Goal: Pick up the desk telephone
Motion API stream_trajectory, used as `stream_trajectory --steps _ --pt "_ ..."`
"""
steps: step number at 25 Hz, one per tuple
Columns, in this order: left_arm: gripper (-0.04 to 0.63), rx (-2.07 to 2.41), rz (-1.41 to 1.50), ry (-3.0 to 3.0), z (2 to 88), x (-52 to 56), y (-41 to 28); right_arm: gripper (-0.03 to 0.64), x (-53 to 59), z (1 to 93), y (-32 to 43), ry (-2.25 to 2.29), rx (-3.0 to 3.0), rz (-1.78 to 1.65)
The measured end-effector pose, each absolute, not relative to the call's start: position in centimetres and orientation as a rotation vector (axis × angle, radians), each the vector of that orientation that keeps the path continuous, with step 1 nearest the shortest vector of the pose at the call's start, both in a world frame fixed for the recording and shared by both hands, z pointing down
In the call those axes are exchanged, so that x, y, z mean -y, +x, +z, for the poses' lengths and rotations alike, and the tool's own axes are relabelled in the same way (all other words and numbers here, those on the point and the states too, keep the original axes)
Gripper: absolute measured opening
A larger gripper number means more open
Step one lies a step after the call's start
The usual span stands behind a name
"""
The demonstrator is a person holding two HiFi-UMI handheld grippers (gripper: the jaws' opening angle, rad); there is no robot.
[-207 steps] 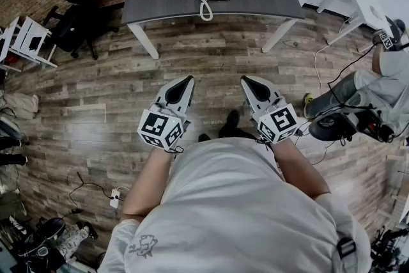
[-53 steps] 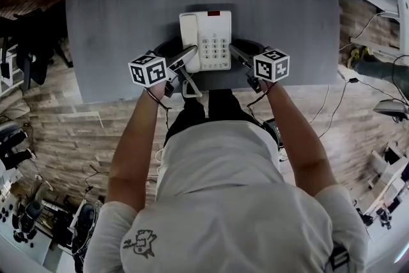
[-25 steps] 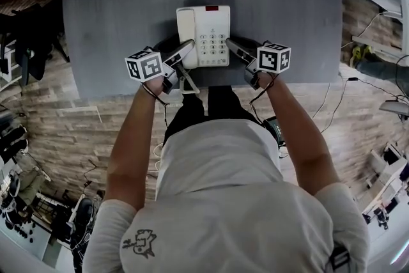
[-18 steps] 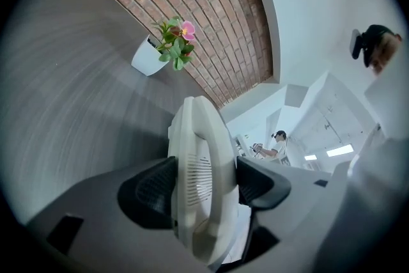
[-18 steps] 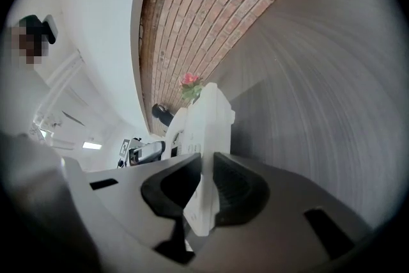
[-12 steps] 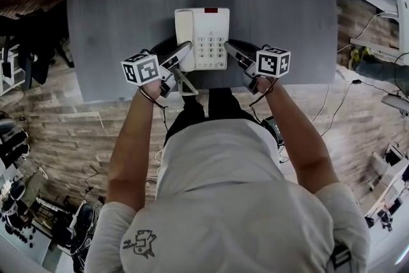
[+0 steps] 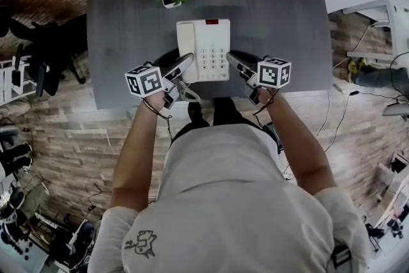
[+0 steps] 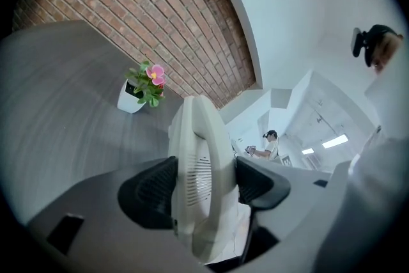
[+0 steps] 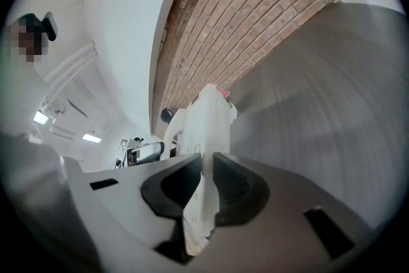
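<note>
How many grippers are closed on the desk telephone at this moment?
2. The left gripper is clamped on the left side of the desk telephone, where the handset lies. The right gripper is clamped on its right edge. No other gripper is in view.

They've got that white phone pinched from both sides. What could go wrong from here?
1. The right gripper pinches only a thin edge of the white plastic desk telephone; that side could slip out.
2. The left gripper is clamped on the handset, which may only rest loosely on top, so the rest could sag or drop away.
3. The coiled cord dangles at the near edge of the dark grey table and could snag.
</note>
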State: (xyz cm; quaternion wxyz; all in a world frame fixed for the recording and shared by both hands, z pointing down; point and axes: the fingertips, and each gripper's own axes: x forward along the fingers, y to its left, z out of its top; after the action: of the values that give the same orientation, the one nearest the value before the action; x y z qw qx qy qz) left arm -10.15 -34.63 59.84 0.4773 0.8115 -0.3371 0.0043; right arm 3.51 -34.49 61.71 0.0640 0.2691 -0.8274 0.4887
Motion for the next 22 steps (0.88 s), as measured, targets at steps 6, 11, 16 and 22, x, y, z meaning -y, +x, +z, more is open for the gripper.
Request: stream_trajectory --steps 6,11,16,22 --pt "0.307 0.81 -0.009 2.041 56.6 33.4 -12.4 0.063 33.2 58.4 1.3 0.864 2.549 1.416" --pt "0.307 0.786 -0.032 2.08 54.8 31.6 -14.7 0.061 31.4 56.3 -0.8 0.913 2.585 1.361" --pt "0.306 0.747 -0.034 2.13 53.1 30.5 -15.7 0.061 29.6 54.6 -1.9 0.975 2.608 1.338" --pt "0.305 0.701 -0.036 2.155 52.3 28.0 -16.1 0.061 26.6 53.6 -2.3 1.038 2.615 1.315"
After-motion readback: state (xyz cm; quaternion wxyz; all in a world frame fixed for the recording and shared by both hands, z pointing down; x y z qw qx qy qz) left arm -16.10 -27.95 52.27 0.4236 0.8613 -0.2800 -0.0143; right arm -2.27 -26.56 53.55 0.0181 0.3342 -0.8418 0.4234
